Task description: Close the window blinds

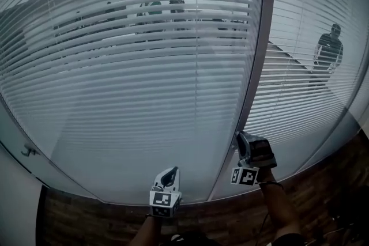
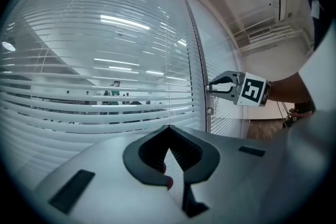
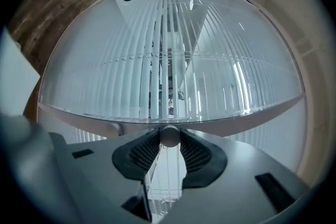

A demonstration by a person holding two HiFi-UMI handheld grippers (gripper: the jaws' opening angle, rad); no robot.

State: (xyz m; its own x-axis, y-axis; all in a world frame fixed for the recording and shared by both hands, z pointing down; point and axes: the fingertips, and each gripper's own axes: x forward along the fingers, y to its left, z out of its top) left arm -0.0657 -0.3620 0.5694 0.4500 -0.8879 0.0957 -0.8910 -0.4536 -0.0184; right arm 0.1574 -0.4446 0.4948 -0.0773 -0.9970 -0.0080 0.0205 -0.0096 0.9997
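Window blinds: you face two, a left blind and a right blind, each behind its own glass pane. The slats run horizontally. In the upper part of both blinds, the gaps between slats let the room beyond show through.
Frame post: one. It stands upright between the two panes and runs down to the floor.
Floor: one strip of wood-pattern floor lies below the panes.
People beyond the glass: one dark figure stands behind the right blind. At least two more figures show behind the left blind, but the slats band them too heavily for an exact count.
Grippers: two, one in each of your hands, each with one marker cube.
Left gripper: the jaws meet at the tips and nothing is between them. You hold it in front of the left blind, left of the frame post and lower than the right gripper.
Right gripper: it sits at the frame post, low down, with its jaws closed on the upper knob.
Knobs: two, both small, round and on the frame post. The upper knob is seen end-on in the right gripper view, pinched between both jaw pads. The lower knob sits just beneath it and nothing touches it.
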